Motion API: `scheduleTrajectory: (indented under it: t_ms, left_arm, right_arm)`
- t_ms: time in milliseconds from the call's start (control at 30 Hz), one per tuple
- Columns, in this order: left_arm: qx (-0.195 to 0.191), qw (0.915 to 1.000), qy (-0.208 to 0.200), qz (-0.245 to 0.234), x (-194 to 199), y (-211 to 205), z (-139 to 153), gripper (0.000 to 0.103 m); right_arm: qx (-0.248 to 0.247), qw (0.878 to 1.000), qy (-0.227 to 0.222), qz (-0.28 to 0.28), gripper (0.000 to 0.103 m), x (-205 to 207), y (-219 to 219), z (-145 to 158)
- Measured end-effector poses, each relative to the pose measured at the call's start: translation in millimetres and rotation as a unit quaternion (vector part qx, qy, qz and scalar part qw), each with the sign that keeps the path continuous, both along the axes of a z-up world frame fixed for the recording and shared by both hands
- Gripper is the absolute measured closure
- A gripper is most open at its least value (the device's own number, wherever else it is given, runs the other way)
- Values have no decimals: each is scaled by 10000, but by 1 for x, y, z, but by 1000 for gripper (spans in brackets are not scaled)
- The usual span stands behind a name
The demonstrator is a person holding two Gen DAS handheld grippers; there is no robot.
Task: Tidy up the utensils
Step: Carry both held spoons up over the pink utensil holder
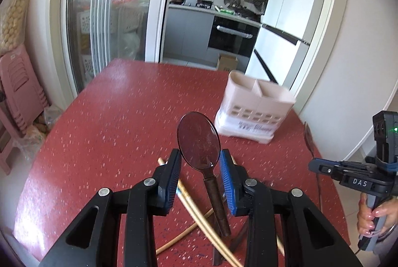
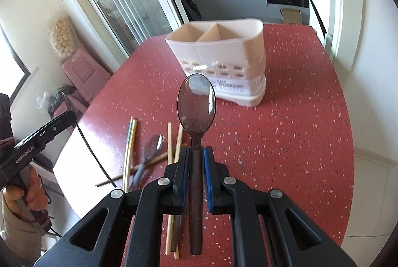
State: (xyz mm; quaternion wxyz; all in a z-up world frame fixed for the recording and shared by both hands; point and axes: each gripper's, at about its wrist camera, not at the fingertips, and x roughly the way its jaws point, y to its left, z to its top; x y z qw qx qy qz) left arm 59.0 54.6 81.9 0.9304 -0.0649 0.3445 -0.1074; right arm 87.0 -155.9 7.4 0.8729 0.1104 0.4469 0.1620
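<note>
In the right wrist view the right tongs (image 2: 196,167) sit low in the centre of the frame, clenched on the brown handle of a translucent smoky spoon (image 2: 196,102). Its bowl stands up above the blue pads, in front of the pale pink utensil holder (image 2: 223,53). The holder stands upright on the red speckled desk (image 2: 286,130) in the upper middle of the frame, and its two top compartments show nothing inside.

At lower left of that frame a loose pile lies on the desk: several wooden chopsticks (image 2: 129,152), crossing one another, and a grey-handled spoon (image 2: 151,147) among them. At the far left edge a hand (image 2: 24,194) grips the handle of the other tool, from whose tip a second dark spoon sticks up.

In the left wrist view the left tongs (image 1: 200,175) fill the bottom of the frame. Their jaws stand partly apart, and a dark spoon (image 1: 199,140) sits between them with its bowl above the pads and its handle slanting down to the lower right. The right-hand blue pad lies against the bowl's edge, while whether the left pad presses on it I cannot tell. Below the tongs, chopsticks (image 1: 194,212) lie crossed on the desk. The holder (image 1: 256,107) stands at right of centre. At the right edge a hand (image 1: 373,217) holds the right tool, a thin dark spoon projecting upward from its tip.
</note>
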Motion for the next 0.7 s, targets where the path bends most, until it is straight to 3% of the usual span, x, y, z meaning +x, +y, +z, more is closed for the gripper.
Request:
scheduleTrajectory:
  t_ms: [167,300,700]
  left_arm:
    - [-24,9995,-286,-89,17,-12,29,42]
    - [-2,9981,-577,-196,40,-28,54,42]
    - [161,9911,-1318,-123,147,-70,105,42]
  right_arm:
    - [8,9995,-296,-64,90,5,28,14]
    - [102,9983,-549,-191,90,24,23,33]
    - [136,9891,-1405,-416,90,116,14,82]
